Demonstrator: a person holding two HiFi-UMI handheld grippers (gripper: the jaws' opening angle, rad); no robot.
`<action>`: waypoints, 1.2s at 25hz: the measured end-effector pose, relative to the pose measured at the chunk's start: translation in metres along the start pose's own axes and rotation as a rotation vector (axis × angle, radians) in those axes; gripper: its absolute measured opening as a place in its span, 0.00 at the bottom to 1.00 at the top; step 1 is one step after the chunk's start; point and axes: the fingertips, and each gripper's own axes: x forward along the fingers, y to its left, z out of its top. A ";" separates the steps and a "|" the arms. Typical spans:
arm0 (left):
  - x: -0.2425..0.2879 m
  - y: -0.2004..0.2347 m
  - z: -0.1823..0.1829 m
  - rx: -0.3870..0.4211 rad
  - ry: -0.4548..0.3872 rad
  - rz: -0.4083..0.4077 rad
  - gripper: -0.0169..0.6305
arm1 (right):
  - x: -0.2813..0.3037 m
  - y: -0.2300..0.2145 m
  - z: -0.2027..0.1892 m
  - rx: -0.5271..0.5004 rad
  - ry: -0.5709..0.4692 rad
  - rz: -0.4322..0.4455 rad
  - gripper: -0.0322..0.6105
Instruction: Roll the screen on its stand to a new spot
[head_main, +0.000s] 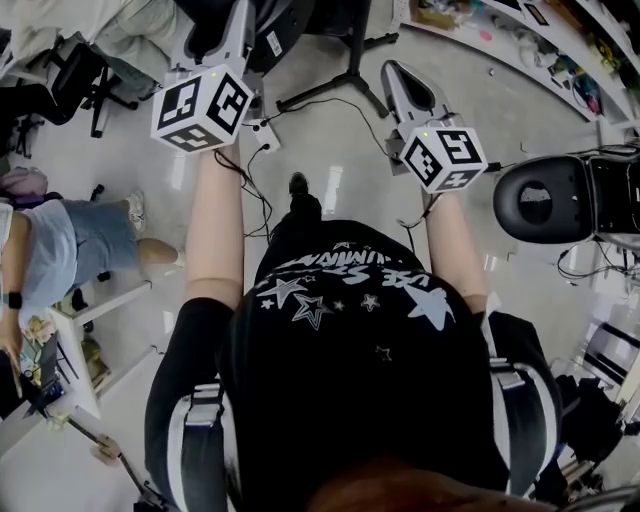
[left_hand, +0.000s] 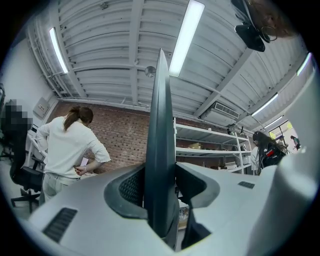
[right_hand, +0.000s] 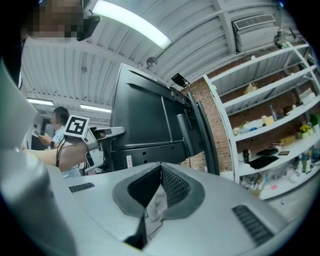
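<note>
The screen is a thin dark panel, seen edge-on in the left gripper view (left_hand: 161, 140). My left gripper (left_hand: 161, 175) is shut on that edge, one pad on each face. In the right gripper view the screen's black back (right_hand: 145, 125) stands on its stand, and the left gripper (right_hand: 107, 133) holds its side edge. My right gripper (right_hand: 161, 167) is shut, its pads meeting with nothing between them, a little way off the screen. From the head view, the left gripper (head_main: 238, 30) reaches up to the screen, the right gripper (head_main: 400, 75) points at the floor, and the stand's black legs (head_main: 335, 90) spread out.
A power strip with cables (head_main: 262, 135) lies on the floor near the stand's legs. A seated person (head_main: 60, 250) is at the left, and a black office chair (head_main: 545, 205) is at the right. Shelves (right_hand: 270, 130) line a brick wall. A person in white (left_hand: 67, 150) stands beyond the screen.
</note>
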 end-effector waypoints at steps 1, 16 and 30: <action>0.000 -0.001 0.001 0.001 0.003 -0.001 0.32 | -0.002 0.001 0.001 -0.001 0.000 0.002 0.06; -0.009 0.003 0.004 0.049 0.034 0.050 0.32 | -0.030 -0.007 -0.003 0.039 -0.008 -0.011 0.06; -0.075 0.006 -0.017 -0.014 0.063 0.036 0.44 | -0.008 0.023 -0.027 0.078 0.016 -0.007 0.06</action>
